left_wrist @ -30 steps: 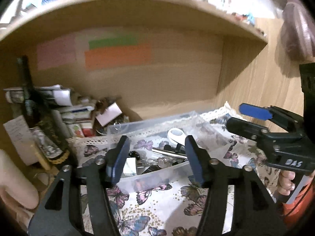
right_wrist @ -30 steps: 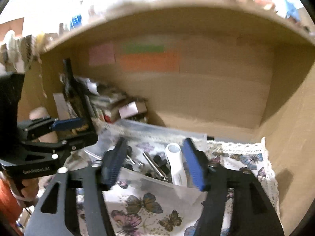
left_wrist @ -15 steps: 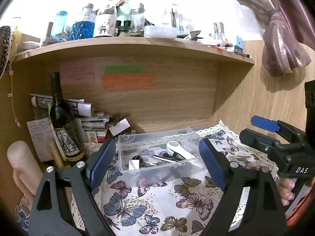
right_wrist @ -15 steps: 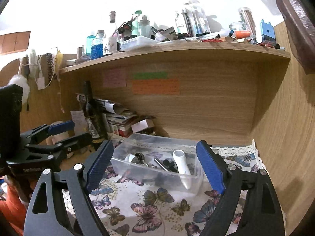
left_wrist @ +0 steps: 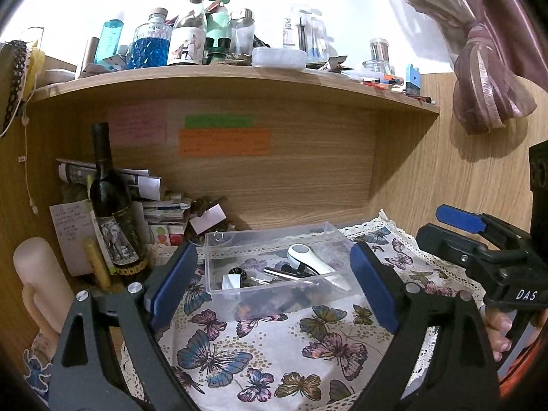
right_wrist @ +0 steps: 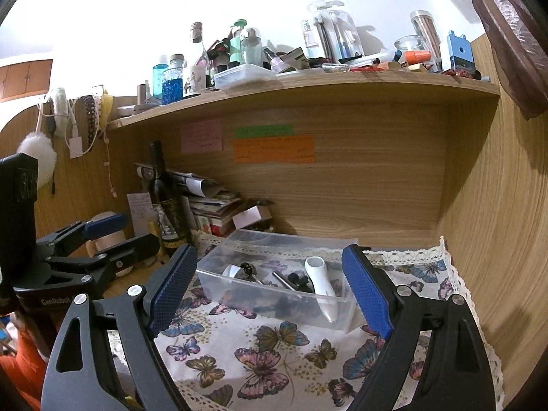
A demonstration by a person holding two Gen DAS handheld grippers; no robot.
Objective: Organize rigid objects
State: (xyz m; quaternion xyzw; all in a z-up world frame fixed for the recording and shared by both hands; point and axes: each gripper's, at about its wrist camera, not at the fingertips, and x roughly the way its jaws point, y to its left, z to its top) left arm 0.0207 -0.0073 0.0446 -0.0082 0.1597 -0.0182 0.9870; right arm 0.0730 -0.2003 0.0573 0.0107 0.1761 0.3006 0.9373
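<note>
The clear plastic box [left_wrist: 274, 267] stands on a white cloth with butterflies [left_wrist: 274, 352], under a wooden shelf [left_wrist: 239, 82]. Its walls are transparent and it has no lid on. Inside lie a white handheld device with a grey button [left_wrist: 308, 258], a thin metal rod [left_wrist: 284, 271], a small white piece [left_wrist: 230, 281] and some dark small parts which I cannot identify. In the right wrist view the white device [right_wrist: 322, 281] lies with its narrow tip toward the front wall of the box [right_wrist: 274, 304].

Readable writing is little: "DAS" is printed on the right gripper [left_wrist: 479, 250] body, and "GenRobot" on the left gripper [right_wrist: 109, 239] body. The pink note [left_wrist: 137, 130], green note [left_wrist: 219, 121] and orange note [left_wrist: 224, 142] on the back panel carry handwriting that is too small to read. The dark wine bottle [left_wrist: 109, 202] at the left has a label with an elephant drawing.

The left gripper [left_wrist: 270, 284] is spread wide, the blue pads on either side of the box in the view, not touching it and holding nothing. The right gripper [right_wrist: 270, 284] is equally wide apart and empty, in front of the box.
</note>
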